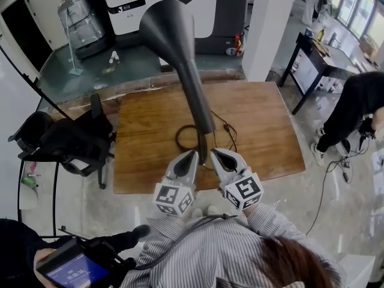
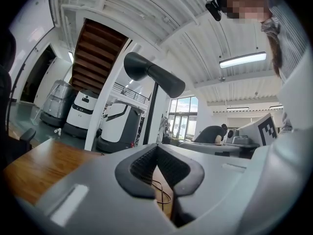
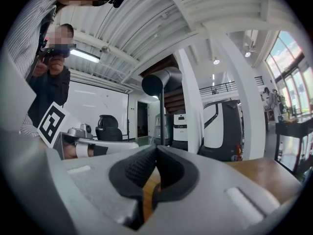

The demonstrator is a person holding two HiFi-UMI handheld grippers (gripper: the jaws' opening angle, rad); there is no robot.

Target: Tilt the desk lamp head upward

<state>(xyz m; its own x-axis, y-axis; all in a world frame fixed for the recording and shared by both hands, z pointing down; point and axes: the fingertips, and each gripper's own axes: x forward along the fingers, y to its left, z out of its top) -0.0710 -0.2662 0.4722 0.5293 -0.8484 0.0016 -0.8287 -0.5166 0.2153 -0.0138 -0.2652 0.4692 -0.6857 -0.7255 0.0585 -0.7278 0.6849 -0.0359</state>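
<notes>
The dark desk lamp stands on the wooden table [image 1: 264, 131]. Its flared head [image 1: 170, 26] rises close under the head camera, and its stem [image 1: 199, 104] runs down to a ring base [image 1: 189, 138]. In the left gripper view the lamp head [image 2: 154, 75] slants down to the right on its thin pole. In the right gripper view the lamp head [image 3: 161, 82] sits straight ahead. My left gripper [image 1: 193, 156] and right gripper [image 1: 216, 153] sit side by side at the foot of the stem, left and right of it. Both are shut with nothing between the jaws [image 2: 157, 148] [image 3: 156, 151].
A thin cable [image 1: 225, 131] loops on the table by the base. A black office chair [image 1: 72, 140] stands left of the table. White-and-black machines [image 1: 129, 2] and a white column [image 1: 270, 23] are behind. A person [image 1: 354, 107] bends at right near a dark side table [image 1: 318, 53].
</notes>
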